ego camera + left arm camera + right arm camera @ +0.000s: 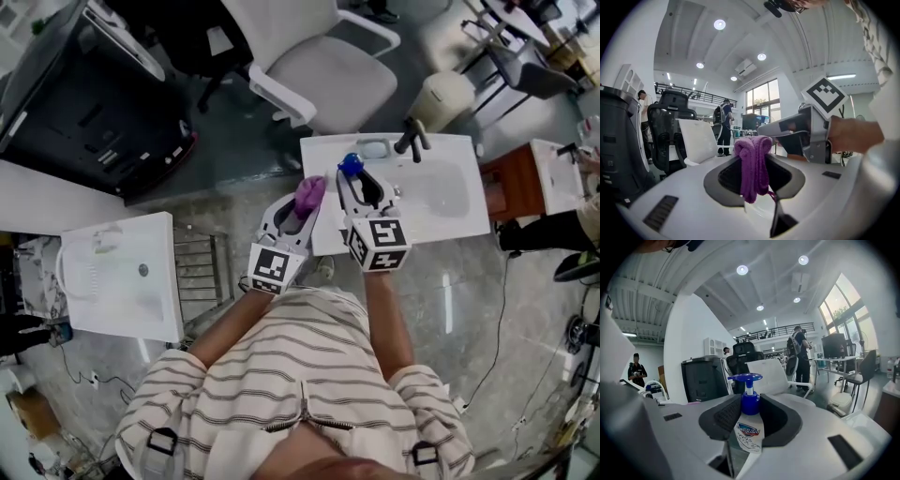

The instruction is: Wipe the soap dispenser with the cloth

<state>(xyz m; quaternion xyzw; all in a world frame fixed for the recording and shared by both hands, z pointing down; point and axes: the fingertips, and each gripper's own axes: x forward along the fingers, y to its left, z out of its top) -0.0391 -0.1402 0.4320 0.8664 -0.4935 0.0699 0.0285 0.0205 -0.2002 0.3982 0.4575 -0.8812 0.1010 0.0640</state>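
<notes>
A person in a striped shirt point(309, 394) holds two grippers side by side, each topped by one cube with square black-and-white markers. The left gripper point(298, 208) pinches one purple cloth point(309, 195), bunched between its jaws with a folded end hanging down in front. The right gripper point(359, 183) is clamped on one soap dispenser point(351, 167), its jaws set wide around the bottle's shoulders just under the blue pump head. Cloth and dispenser sit close together but do not touch.

In the head view the dispenser is held over the left end of a white sink point(441, 202) fitted with one black tap point(412, 139). Two more white sinks show, one at the left point(122, 277) and one at the right edge point(553, 178). One white office chair point(328, 66) stands beyond the middle sink.

The right gripper view shows the bottle as pale and see-through, with a blue collar and one front label: a red-and-blue badge whose lettering appears to read "Safeguard". The smaller print under it is too fine to read. One person with a backpack point(799, 355) stands in the background.
</notes>
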